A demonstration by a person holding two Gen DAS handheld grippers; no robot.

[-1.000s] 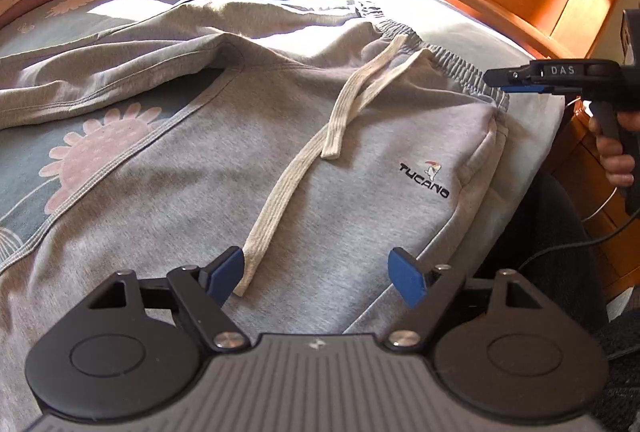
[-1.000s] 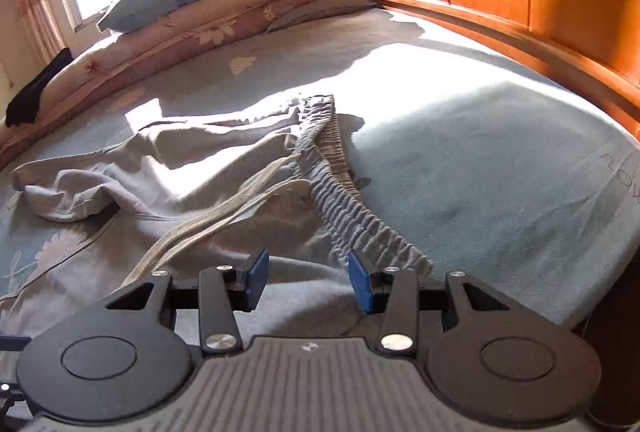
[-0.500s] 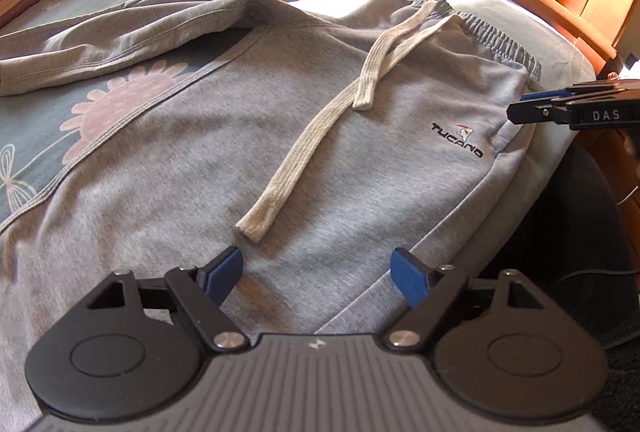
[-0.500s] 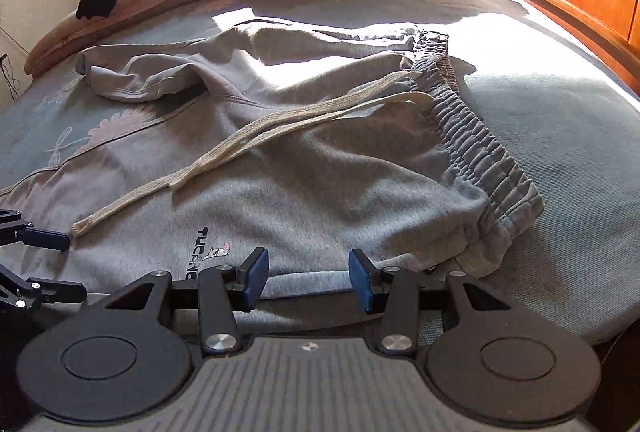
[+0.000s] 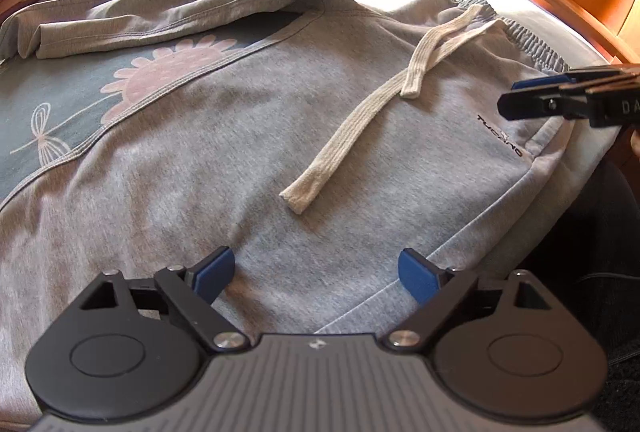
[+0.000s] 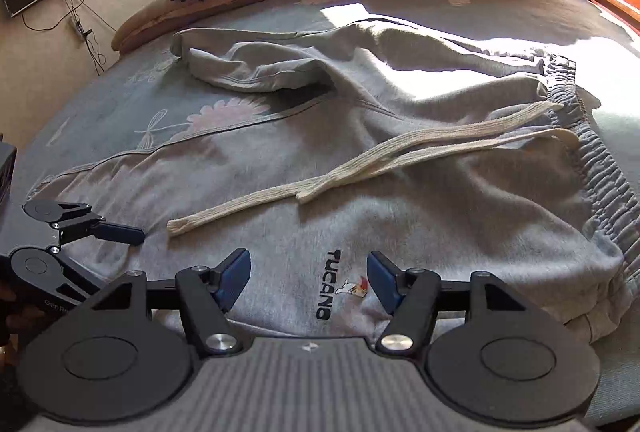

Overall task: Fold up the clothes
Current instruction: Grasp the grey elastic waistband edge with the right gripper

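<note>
You are getting ready to fold the gray pants point(image 6: 440, 232). They are lying spread out on the bed point(image 6: 500, 15), with the stretchy waistband point(image 6: 600, 183) at the right and the legs going off to the left. One leg is bunched up at the far side. The long drawstring point(image 6: 360, 167) is lying loose across the front of the pants.

Your left gripper point(image 5: 316, 276) is hanging over the near leg. Its jaws have just been opening and are standing wide, with nothing held between them. Your right gripper point(image 6: 308, 282) is hanging over the black logo point(image 6: 330, 284) near the waist. Its jaws have just been opening too, and they are holding nothing.

I think the fold is not started yet. Next you are needing to pinch the near edge of the pants with both grippers. Grab only the cloth and keep off the drawstring.
</note>
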